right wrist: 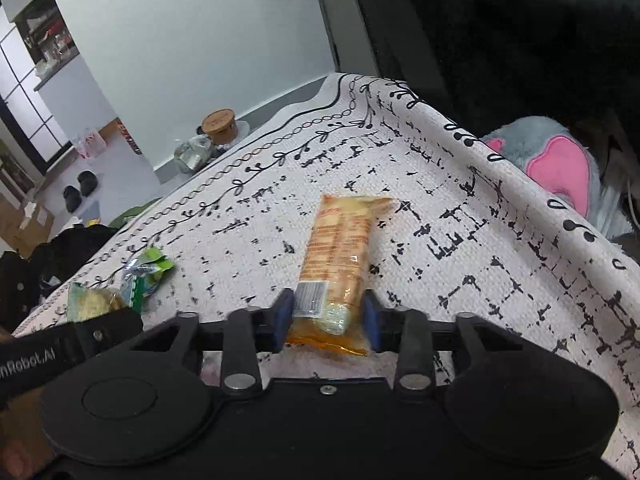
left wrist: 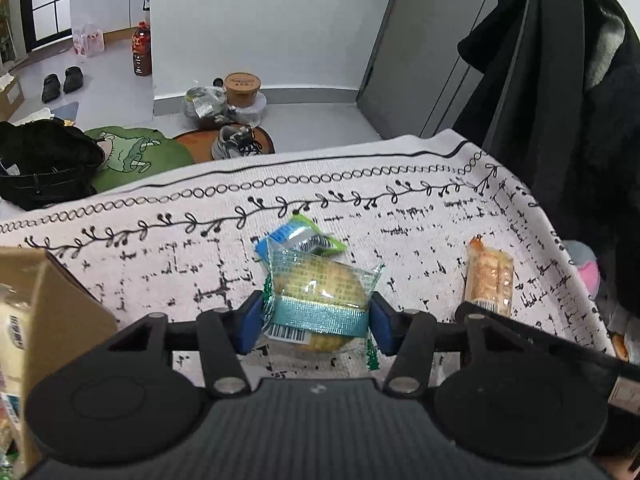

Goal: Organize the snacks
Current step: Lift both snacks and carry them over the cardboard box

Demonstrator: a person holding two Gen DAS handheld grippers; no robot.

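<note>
Here both hands work at once on a patterned cloth point(left wrist: 400, 208) spread over the tabletop. The left gripper point(left wrist: 316, 318) has its jaws clenched on a round cake point(left wrist: 316, 292) in a clear wrapper with a teal band; the blue pads press the packet from either side near its barcode end, and most of the packet lies beyond the jaws. Just past it, farther from the jaws, lies a green and blue packet point(left wrist: 300, 236), partly under the cake's far edge.

The right gripper point(right wrist: 328, 320) has its jaws closed on the near end of a long orange biscuit pack point(right wrist: 340, 248), which runs straight away from the jaws across the cloth. Whether either snack is lifted clear of the cloth, I cannot tell.

All these snacks look light. The cake is likely soft and easily squashed, so a gentle pinch across its width, as now, seems wise; the film is slick and may slide if the grip loosens. The biscuit pack seems stiffer, yet its contents could crack, and held by one end it may droop or swing; a grip nearer its middle would probably carry it steadier.

A cardboard box point(left wrist: 60, 304) stands to the left of the left jaws, with packets showing at its side; that looks like the place where the snacks are to go.
</note>
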